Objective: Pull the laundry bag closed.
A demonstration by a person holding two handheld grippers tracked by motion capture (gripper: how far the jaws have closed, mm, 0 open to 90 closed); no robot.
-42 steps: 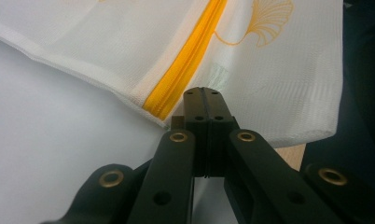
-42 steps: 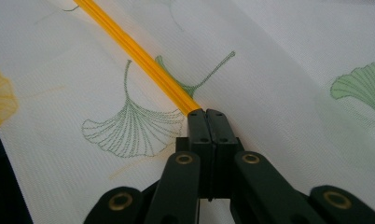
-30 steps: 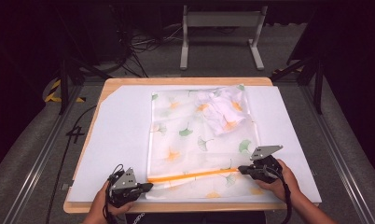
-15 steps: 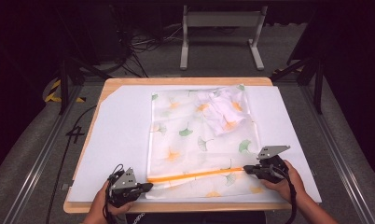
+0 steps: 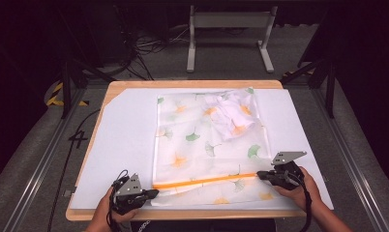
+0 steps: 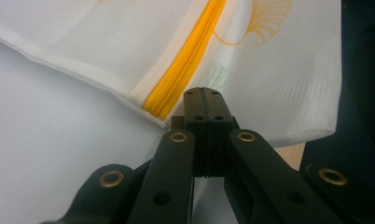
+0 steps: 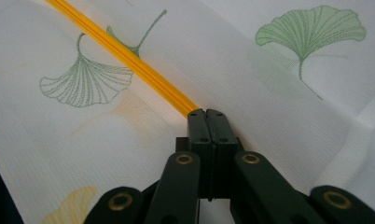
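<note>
A sheer white mesh bag point(image 5: 202, 145) printed with green and orange ginkgo leaves lies flat on the white sheet. An orange zipper point(image 5: 204, 181) runs across its near end. My left gripper point(image 5: 156, 192) sits at the zipper's left end, jaws pressed together on the bag's edge point(image 6: 143, 93) right beside the zipper point(image 6: 185, 60). My right gripper point(image 5: 259, 175) is at the zipper's right end, shut. The orange zipper point(image 7: 125, 56) runs straight into its closed tips point(image 7: 205, 111), and whatever is pinched there is hidden. A crumpled white garment point(image 5: 231, 116) lies inside the bag's far right corner.
The white sheet point(image 5: 125, 140) covers a wooden table point(image 5: 183, 215), whose near edge is just behind both hands. Metal rails point(image 5: 37, 164) run along the left and right of the table. A metal stand point(image 5: 229, 29) and cables lie on the floor beyond.
My right gripper has shifted a little to the right along the zipper line, and the visible orange strip reaches slightly farther right. The left gripper has stayed put.
</note>
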